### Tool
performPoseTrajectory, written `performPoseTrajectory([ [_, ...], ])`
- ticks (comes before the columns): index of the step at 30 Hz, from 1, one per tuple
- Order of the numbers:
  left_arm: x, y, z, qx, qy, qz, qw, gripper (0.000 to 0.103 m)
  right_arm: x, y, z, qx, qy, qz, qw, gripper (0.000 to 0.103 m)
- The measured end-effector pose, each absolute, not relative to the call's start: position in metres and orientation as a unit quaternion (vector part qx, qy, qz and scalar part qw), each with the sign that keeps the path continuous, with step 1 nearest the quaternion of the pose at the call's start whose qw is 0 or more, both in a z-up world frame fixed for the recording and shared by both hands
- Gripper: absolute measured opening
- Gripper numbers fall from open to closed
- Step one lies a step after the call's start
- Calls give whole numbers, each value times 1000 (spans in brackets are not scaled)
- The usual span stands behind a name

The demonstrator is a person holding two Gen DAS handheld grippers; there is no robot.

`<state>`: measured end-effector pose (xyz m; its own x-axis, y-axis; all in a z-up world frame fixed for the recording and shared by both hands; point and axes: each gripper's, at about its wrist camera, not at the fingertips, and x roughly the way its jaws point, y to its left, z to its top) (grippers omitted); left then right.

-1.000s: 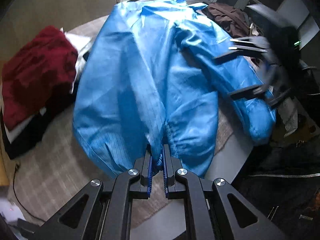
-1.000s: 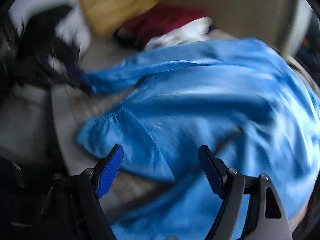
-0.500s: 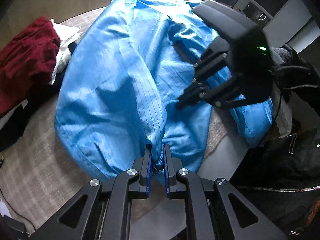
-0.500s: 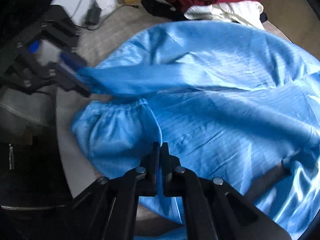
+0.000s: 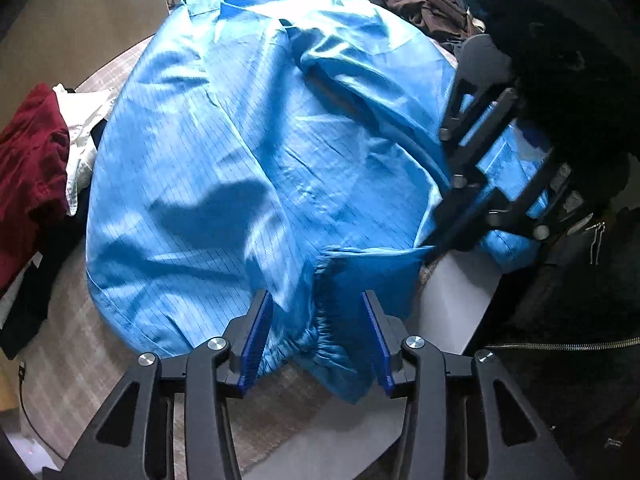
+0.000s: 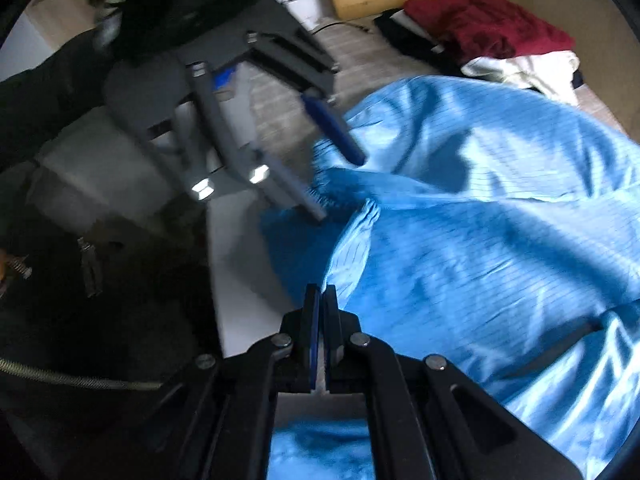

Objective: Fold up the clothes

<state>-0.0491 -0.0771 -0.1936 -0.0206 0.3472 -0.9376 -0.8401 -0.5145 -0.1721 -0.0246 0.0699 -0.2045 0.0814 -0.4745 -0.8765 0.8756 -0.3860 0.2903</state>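
Left wrist view: our left gripper point(image 5: 318, 330) now stands with its blue pads wide apart, where half a second ago they were pinched shut on the blue coat point(image 5: 240, 152). The gathered cuff point(image 5: 324, 320) it let go lies loose between the pads, touching neither that we can see. The coat is spread across the round table point(image 5: 460, 304), collar at the far side, hem nearest us. To the coat's right, our right gripper point(image 5: 430, 250) reaches in, its tips meeting on a stretched fold at the coat's edge. Left of the coat sits a pile of red clothes point(image 5: 32, 152) and white ones, and beyond its collar a brown garment point(image 5: 416, 0).

Right wrist view: the right gripper's jaws are closed to a thin slit, and a fold of the coat runs into them, so we judge it has hold of the fabric. Beyond, somewhat blurred, the left gripper hangs parted over the cuff at the coat's near-left corner.

We judge the sleeve has just been laid in place and released, so the fold now depends on the right gripper's pull.
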Motion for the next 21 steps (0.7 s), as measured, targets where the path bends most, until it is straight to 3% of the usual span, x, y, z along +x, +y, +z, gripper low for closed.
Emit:
performPoseTrajectory([
  [4, -46, -76, -196, -539, 239, 673, 447, 47, -28, 70, -205, 520, 213, -643, 521, 2],
  [7, -53, -78, -211, -562, 234, 663, 435, 43, -45, 65, -211, 529, 221, -646, 503, 2],
  [9, -62, -83, -226, -586, 222, 653, 425, 16, -52, 62, -212, 536, 227, -644, 496, 2],
  [11, -66, -87, -229, -592, 205, 652, 426, 17, -54, 59, -213, 545, 224, -636, 498, 5],
  [13, -68, -91, -229, -594, 189, 654, 429, 17, -59, 54, -217, 550, 225, -636, 493, 21],
  [15, -66, -92, -225, -587, 193, 659, 429, 22, -63, 48, -222, 553, 227, -638, 486, 27],
  [18, -65, -94, -222, -583, 202, 661, 427, 28, -61, 39, -229, 551, 226, -632, 496, 27],
  [20, -65, -96, -221, -582, 205, 664, 422, 32, -60, 34, -233, 550, 226, -628, 502, 15],
  [21, -65, -97, -220, -583, 203, 665, 421, 32, -59, 31, -235, 550, 226, -626, 505, 2],
])
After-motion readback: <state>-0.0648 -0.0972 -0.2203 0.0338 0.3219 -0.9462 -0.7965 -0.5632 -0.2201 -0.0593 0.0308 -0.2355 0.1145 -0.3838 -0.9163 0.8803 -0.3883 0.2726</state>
